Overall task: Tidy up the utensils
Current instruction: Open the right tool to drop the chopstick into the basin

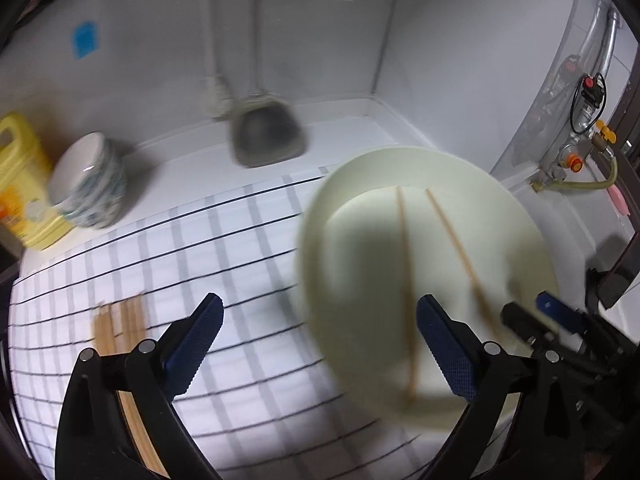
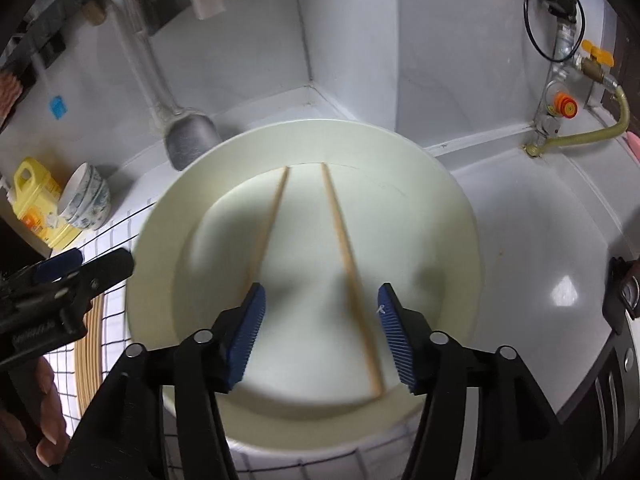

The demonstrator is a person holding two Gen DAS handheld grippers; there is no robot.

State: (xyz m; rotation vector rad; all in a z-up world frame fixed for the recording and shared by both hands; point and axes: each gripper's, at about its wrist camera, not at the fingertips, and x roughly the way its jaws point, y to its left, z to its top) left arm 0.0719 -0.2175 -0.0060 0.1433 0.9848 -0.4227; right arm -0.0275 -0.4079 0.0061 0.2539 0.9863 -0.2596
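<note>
Lying chopsticks on plate

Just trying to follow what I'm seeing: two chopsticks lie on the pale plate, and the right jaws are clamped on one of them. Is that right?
Not quite. Two chopsticks do lie on the plate, but the right gripper grips neither: the right wrist view shows its jaws standing open above the plate, touching neither.

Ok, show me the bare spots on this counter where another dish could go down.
Free: the grey counter right of the cream plate, up to the gas hose; also the checked cloth between the stacked bowls and the plate. Crowded: the plate holds two chopsticks, more chopsticks lie at the cloth's left, and the hanging spatula blocks the back.
</note>
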